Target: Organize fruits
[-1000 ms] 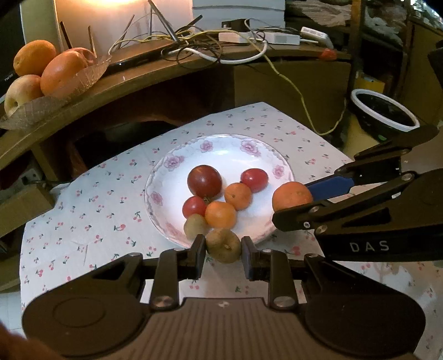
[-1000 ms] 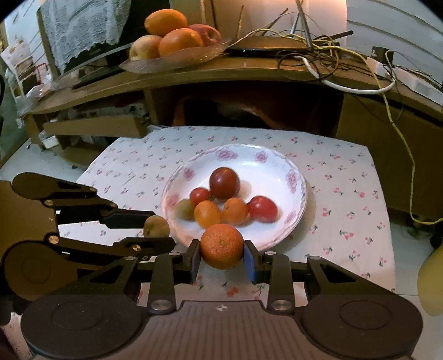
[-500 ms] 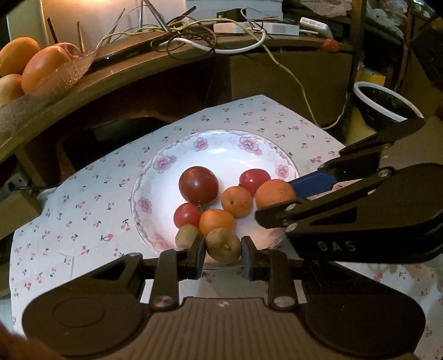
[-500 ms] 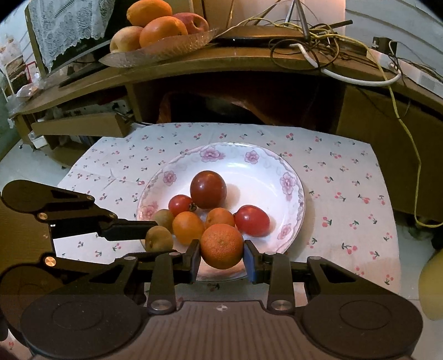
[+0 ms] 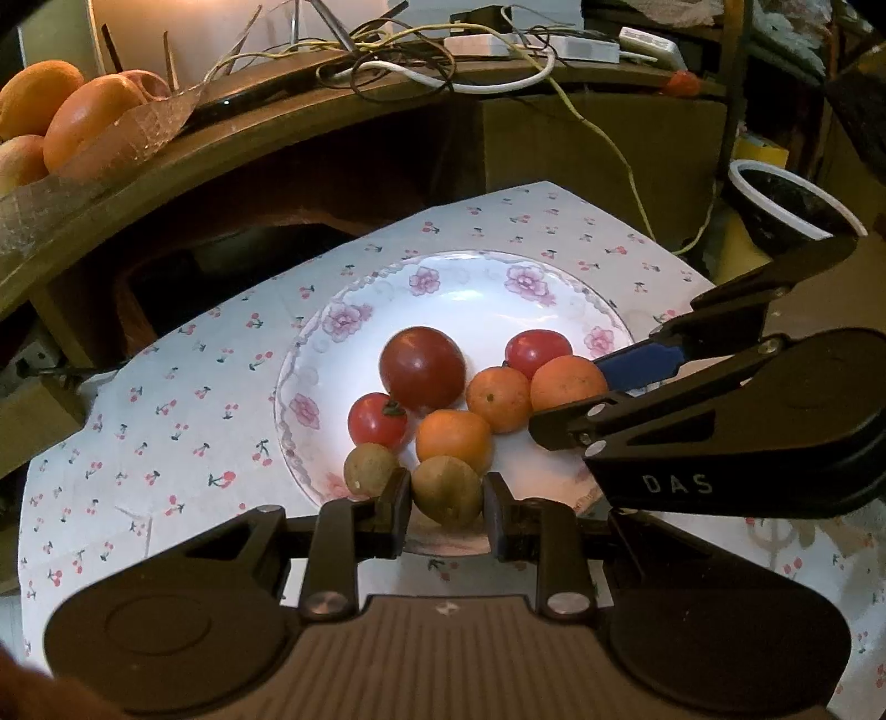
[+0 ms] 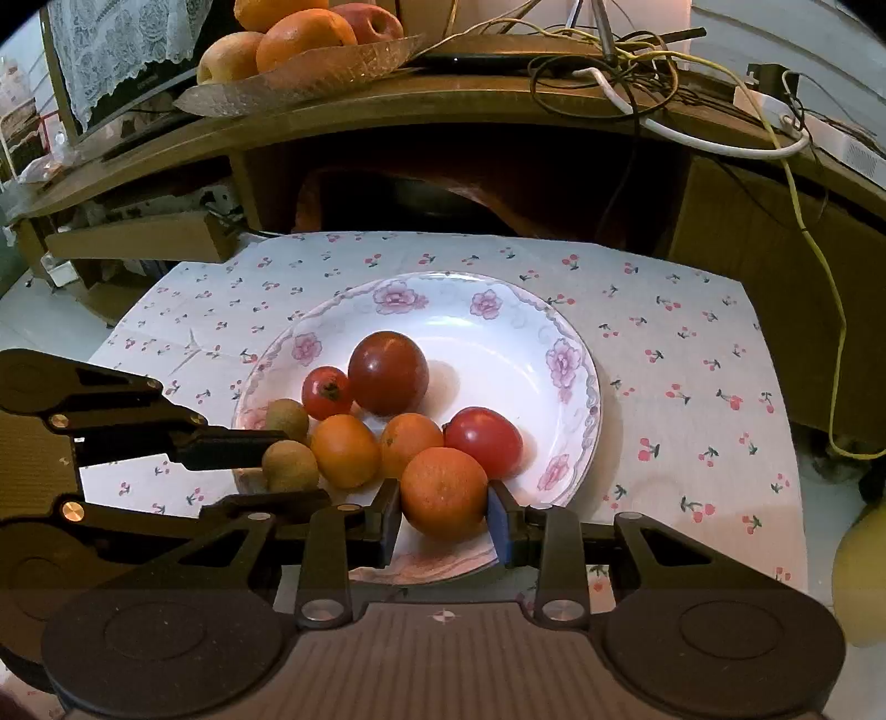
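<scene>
A white flowered plate (image 5: pixel 465 288) (image 6: pixel 576 354) holds a big dark red tomato (image 5: pixel 422 369) (image 6: pixel 389 372), two small red tomatoes, two small oranges and a brown longan (image 5: pixel 368 469) (image 6: pixel 286 419). My left gripper (image 5: pixel 447 501) is shut on a second brown longan (image 5: pixel 447 490) (image 6: pixel 289 466) over the plate's near rim. My right gripper (image 6: pixel 444 515) is shut on an orange (image 6: pixel 444 493) (image 5: pixel 567 382) over the plate, beside the other fruit.
The plate sits on a cherry-print cloth (image 5: pixel 183 421) on a low table. Behind it is a wooden shelf with a glass dish of large fruit (image 6: pixel 299 44) and tangled cables (image 5: pixel 421 61). A dark bowl (image 5: pixel 786 205) stands at the right.
Both grippers have moved forward over the plate, each carrying its fruit in from the rim toward the pile.
</scene>
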`<state>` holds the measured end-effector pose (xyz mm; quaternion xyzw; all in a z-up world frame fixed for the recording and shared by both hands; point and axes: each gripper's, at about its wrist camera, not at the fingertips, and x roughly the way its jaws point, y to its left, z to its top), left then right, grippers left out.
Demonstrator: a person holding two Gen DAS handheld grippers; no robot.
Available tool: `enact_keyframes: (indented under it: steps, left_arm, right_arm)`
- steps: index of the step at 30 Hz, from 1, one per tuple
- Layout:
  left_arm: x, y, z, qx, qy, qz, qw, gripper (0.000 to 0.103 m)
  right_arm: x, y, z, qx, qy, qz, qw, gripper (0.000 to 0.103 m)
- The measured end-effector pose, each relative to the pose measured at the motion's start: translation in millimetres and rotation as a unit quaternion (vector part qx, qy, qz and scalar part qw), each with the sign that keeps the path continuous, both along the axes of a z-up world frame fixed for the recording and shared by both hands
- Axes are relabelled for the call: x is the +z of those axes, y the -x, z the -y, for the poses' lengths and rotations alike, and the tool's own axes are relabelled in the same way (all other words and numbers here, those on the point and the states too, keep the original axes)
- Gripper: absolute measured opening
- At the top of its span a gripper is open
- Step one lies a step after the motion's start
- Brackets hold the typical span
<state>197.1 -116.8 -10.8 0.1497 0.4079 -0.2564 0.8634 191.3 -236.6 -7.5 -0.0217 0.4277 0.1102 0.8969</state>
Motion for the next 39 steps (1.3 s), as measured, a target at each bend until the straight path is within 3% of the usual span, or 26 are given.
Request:
enact_keyframes:
  steps: [13,16,26,39]
  left_arm:
    - [-5,-6,-2,0.010,-0.001,-0.001,0.9999,0.034]
    - [-3,-6,-3,0.013,0.002,-0.001,0.9999,0.034]
    - [9,-2,-7,0.018,0.008,0.012,0.9997,0.034]
    - [36,17,-23,0.042,0.023,0.037,0.9982,0.039]
  right_arm:
    - [-2,-4,2,0.001,0.000,0.004,1.000,0.036]
    - [0,-2,1,0.002,0.003,0.007,1.000,0.040]
    - [9,4,4,0.005,0.000,0.017,1.000,0.049]
    - [31,22,25,-0.036,-0.016,0.048,0.998,0.050]
